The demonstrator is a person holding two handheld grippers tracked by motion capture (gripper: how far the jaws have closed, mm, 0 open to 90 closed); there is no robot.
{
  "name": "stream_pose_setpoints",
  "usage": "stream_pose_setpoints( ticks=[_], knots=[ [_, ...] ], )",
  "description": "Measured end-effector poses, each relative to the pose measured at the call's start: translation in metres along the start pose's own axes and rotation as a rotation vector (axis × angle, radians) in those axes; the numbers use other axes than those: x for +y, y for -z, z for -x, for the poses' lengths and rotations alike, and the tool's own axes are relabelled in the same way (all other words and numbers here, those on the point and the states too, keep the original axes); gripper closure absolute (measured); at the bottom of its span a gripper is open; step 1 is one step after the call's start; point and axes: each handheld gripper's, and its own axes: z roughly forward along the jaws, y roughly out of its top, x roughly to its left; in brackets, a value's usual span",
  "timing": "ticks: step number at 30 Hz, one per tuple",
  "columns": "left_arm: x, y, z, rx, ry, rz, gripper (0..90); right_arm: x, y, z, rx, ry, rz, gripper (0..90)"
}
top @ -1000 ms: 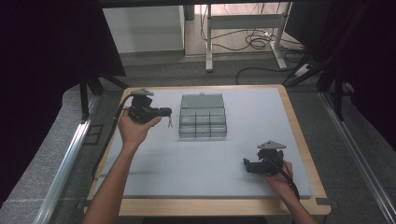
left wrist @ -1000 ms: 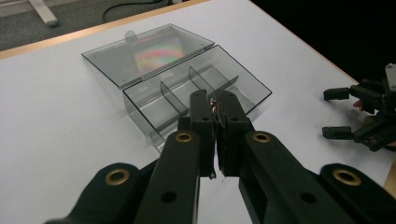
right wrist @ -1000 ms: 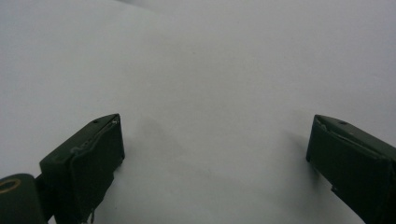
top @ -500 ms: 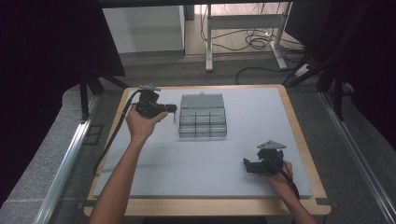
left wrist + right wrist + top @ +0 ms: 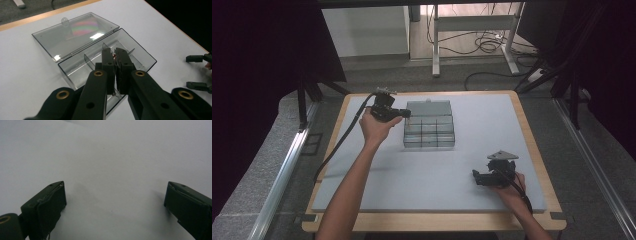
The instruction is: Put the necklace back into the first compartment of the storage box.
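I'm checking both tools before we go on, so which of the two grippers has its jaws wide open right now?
The right gripper, resting near the table's front right. Its jaws stand far apart over bare tabletop, while the left gripper, above the clear compartment box, has jaws nearly together.

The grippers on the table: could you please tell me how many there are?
2. The left gripper is at the far left, at the edge of the open clear box; the right gripper rests near the table's near right corner, away from the box.

High view overhead facing forward-down, both tool views close, sharing grey table (image 5: 472, 165).
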Motion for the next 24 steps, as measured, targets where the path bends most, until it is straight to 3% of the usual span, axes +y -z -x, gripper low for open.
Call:
stream_pose_setpoints(
  ticks=[4, 21, 24],
  knots=[
    [0.001, -0.009, -0.001, -0.017, 0.017, 0.006, 87.3, 0.0, 0.0, 0.0, -0.001, 0.0, 0.0, 3.7],
    [-0.001, -0.048, -0.012, 0.004, 0.029, -0.022, 87.3, 0.0, 0.0, 0.0, 0.0, 0.0, -0.001, 3.7],
    [-0.003, -0.054, -0.016, -0.005, 0.048, -0.017, 87.2, 0.0, 0.0, 0.0, -0.001, 0.001, 0.0, 3.7]
  ],
)
